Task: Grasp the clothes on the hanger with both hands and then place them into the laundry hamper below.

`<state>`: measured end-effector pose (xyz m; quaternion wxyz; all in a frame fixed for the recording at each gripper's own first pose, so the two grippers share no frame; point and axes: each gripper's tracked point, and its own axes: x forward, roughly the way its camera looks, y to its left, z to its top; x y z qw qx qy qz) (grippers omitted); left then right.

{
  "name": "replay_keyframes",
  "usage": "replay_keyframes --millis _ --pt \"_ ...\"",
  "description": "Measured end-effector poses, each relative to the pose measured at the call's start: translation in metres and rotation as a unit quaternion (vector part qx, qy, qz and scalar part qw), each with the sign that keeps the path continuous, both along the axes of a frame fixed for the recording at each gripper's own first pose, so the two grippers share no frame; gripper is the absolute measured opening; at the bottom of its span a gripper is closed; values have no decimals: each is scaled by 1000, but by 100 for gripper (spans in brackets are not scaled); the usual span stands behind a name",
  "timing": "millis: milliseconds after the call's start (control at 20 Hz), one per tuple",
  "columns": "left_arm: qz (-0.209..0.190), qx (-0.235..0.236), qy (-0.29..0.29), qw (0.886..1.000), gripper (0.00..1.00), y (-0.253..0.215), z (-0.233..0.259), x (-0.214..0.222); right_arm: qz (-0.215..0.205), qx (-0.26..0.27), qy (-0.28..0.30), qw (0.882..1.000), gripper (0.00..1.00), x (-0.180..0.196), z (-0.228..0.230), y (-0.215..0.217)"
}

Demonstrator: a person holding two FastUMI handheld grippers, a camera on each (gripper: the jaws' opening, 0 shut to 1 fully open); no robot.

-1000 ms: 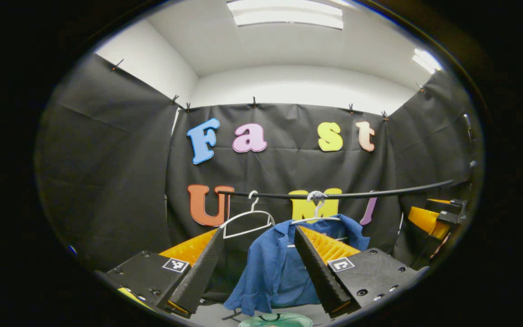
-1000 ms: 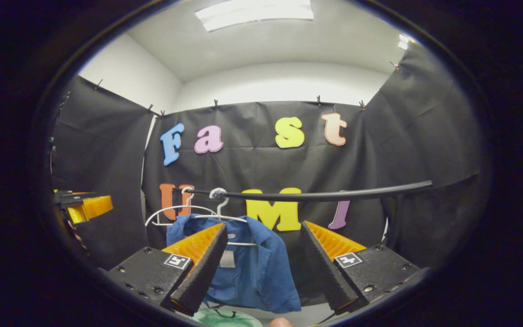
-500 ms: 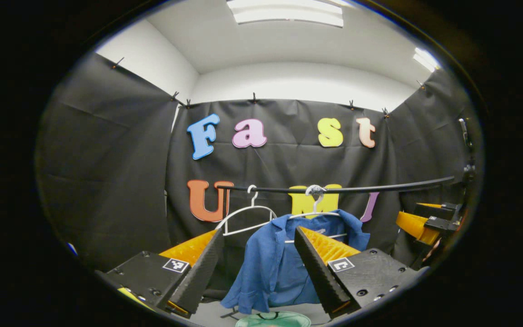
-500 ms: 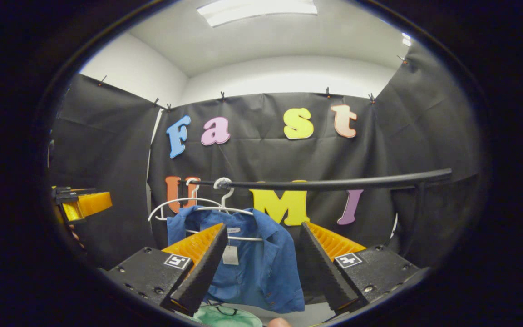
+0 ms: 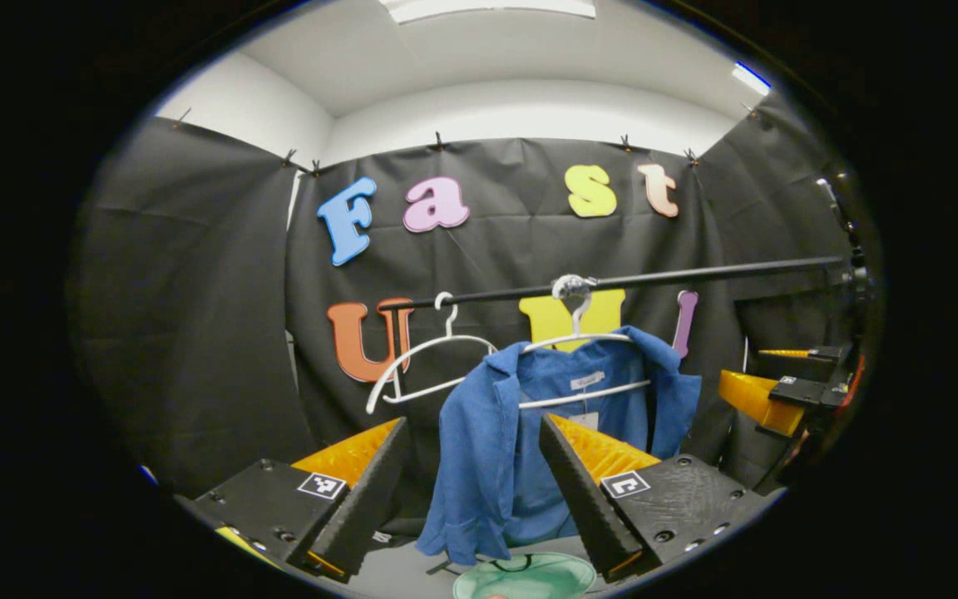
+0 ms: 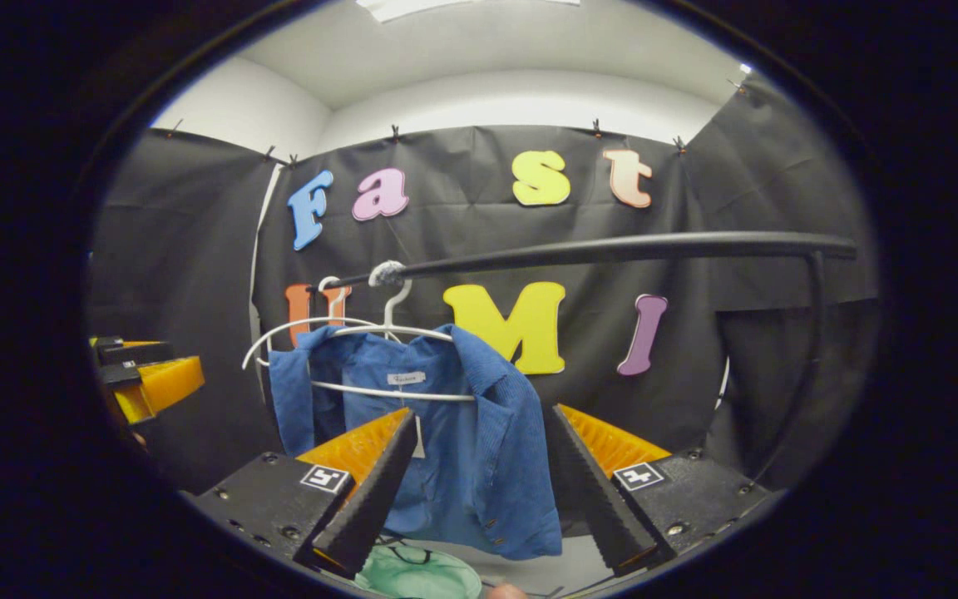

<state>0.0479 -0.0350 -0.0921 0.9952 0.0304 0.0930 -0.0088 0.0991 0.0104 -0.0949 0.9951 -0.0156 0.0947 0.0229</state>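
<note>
On a white hanger (image 5: 583, 337) hooked over the black rail (image 5: 695, 274), the blue shirt (image 5: 520, 449) hangs open-fronted, with a second, bare white hanger (image 5: 425, 366) beside it. Below the shirt's hem sits the pale green laundry hamper (image 5: 525, 576). The left gripper (image 5: 471, 491) holds its fingers spread wide, the shirt seen between them but apart from them. The right gripper (image 6: 479, 491) is likewise spread, short of the shirt (image 6: 454, 441), with nothing held.
</note>
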Motion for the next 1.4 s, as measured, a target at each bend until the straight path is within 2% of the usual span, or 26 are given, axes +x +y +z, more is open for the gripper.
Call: replay_keyframes --millis 50,100,150,650,850,1050,1100,1150,1300,1350,1400 --pt "-4 -6 7 1000 100 -4 -7 4 -2 3 8 1000 100 5 -7 0" --pt "-5 -9 11 1000 92 -6 -12 10 -5 4 15 1000 100 12 -14 1" --pt "-4 -10 12 1000 98 -7 -16 16 -11 5 23 1000 100 18 -22 0" --pt "-6 -13 48 999 96 -14 -80 74 -31 7 76 997 97 69 -84 -13" --pt "-12 -4 62 998 96 -19 -109 93 -35 6 92 995 94 84 -108 -18" --pt "-15 1 88 996 94 -27 -140 110 -52 5 111 992 86 98 -129 -29" --pt "-15 -1 91 996 85 -29 -145 114 -57 10 111 992 83 99 -131 -33" --pt "-18 -6 96 995 89 -33 -149 117 -59 15 109 992 81 98 -133 -35" --pt "-16 -5 103 994 67 -31 -158 125 -63 17 107 992 66 110 -136 -41" --pt "-14 -4 108 994 72 -31 -162 125 -62 17 106 992 63 109 -135 -41" --pt "-14 -4 114 993 49 -31 -165 126 -59 16 105 993 55 110 -135 -40"
